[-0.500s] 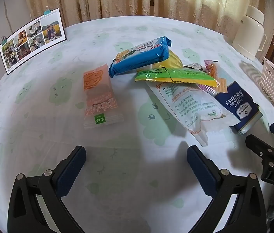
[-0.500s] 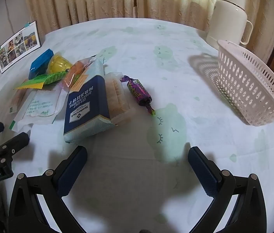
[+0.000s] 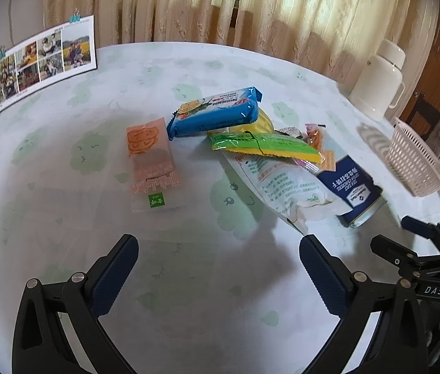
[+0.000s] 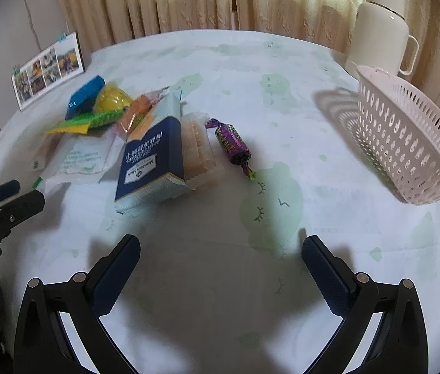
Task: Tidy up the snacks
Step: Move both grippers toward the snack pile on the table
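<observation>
A matt printed cloth (image 4: 282,71) covered the counter. The blue packet (image 3: 216,113) was glossy film, the basket (image 4: 407,143) perforated plastic, the flask (image 4: 379,28) smooth and matt, and the fingers (image 3: 117,275) ribbed rubber-like pads.

"DAS" shows in white on the right gripper (image 3: 432,249) body, "Member's Mark" sits on the navy box (image 4: 148,159), and the other wrappers' print is too blurred to read.
</observation>
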{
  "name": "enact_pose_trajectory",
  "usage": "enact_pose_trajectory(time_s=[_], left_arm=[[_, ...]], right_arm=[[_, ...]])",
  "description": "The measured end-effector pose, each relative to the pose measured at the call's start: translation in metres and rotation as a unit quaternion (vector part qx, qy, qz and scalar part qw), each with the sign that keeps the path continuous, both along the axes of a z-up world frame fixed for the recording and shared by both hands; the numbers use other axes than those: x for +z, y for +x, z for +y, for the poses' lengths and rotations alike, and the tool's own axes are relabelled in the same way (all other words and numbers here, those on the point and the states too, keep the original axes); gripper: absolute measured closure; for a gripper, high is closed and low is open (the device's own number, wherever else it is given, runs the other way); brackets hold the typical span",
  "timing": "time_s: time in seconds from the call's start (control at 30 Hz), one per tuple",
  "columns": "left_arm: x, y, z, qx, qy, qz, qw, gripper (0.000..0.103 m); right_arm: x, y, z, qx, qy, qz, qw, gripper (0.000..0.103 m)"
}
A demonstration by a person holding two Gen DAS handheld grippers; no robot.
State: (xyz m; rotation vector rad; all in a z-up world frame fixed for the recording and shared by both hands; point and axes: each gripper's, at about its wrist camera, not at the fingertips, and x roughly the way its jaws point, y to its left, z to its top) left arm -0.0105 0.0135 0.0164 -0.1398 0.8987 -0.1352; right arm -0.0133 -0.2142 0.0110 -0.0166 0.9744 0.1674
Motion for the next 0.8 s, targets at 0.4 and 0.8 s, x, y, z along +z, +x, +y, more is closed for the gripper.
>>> enact_pose_trajectory(time_s=[0.4, 0.8], left_arm=[[0.035, 0.021, 0.042, 0.024, -0.012, -0.031, 0.9991, 0.001], [0.000, 0.079, 0.053, 0.072, 0.051, 0.035, 0.9955, 0.019]], right_arm=[[0.004, -0.006, -0.006, 0.012, 0.047, -0.026, 0.998, 0.000], [0.006, -0.013, -0.010, 0.015, 0.060, -0.038, 0.997, 0.000]])
